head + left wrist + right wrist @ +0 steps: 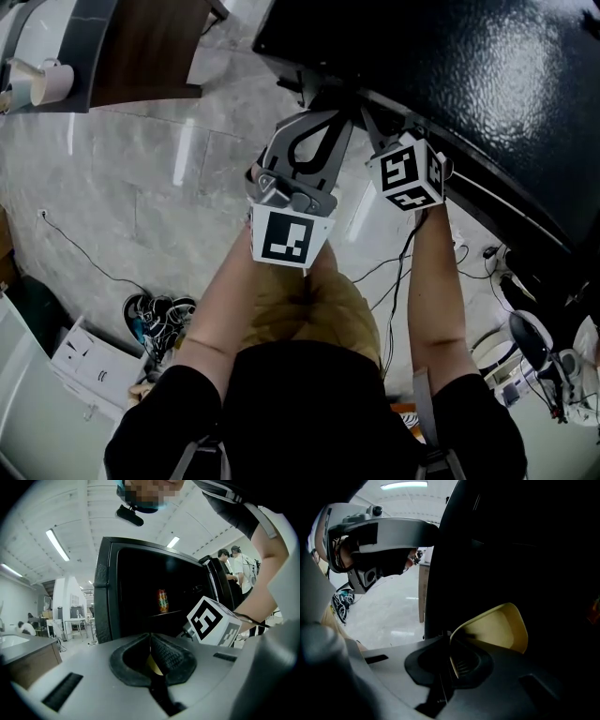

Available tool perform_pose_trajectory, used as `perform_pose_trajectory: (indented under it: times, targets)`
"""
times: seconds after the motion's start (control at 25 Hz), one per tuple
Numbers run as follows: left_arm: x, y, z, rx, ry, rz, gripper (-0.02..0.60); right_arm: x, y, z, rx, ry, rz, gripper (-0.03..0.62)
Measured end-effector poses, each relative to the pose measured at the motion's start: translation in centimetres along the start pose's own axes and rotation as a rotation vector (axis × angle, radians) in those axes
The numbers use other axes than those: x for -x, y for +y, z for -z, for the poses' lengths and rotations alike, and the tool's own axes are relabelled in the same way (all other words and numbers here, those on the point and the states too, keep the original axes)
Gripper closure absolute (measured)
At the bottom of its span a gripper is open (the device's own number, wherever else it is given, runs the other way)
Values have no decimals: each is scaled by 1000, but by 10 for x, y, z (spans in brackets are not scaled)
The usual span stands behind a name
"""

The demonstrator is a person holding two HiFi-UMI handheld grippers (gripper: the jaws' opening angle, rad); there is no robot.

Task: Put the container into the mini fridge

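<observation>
The yellow container [497, 629] hangs tilted in the dark mouth of the black mini fridge [520, 550]. My right gripper [450, 638] is shut on its near rim. In the head view only that gripper's marker cube [408, 173] shows, under the fridge's glossy black top [450, 84]; its jaws are hidden there. My left gripper [319, 117] is just left of it at the fridge front, its pads together, and it holds nothing I can make out. The left gripper view shows the left gripper [150, 637], the open fridge [140, 588] and an orange can [162, 600] on a shelf inside.
A tangle of cables [155, 314] and a white box [84, 356] lie on the pale floor to the left. Small appliances and cords [530, 347] crowd the floor at the right. A wooden counter [141, 47] stands at the far left. Two people [236, 569] stand behind the fridge.
</observation>
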State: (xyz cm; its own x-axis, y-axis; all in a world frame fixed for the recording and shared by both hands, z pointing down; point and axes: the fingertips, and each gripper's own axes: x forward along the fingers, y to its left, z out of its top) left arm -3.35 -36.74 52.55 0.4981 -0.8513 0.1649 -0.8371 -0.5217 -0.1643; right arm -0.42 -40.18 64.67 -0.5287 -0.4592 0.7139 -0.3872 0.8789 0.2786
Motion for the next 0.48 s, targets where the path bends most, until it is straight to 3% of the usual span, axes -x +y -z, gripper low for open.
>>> perform_pose_trajectory:
  times: [0.48]
  targets:
    - [-4,-1,5,2,9,6,557,-11,-3,15,31,50,37,543]
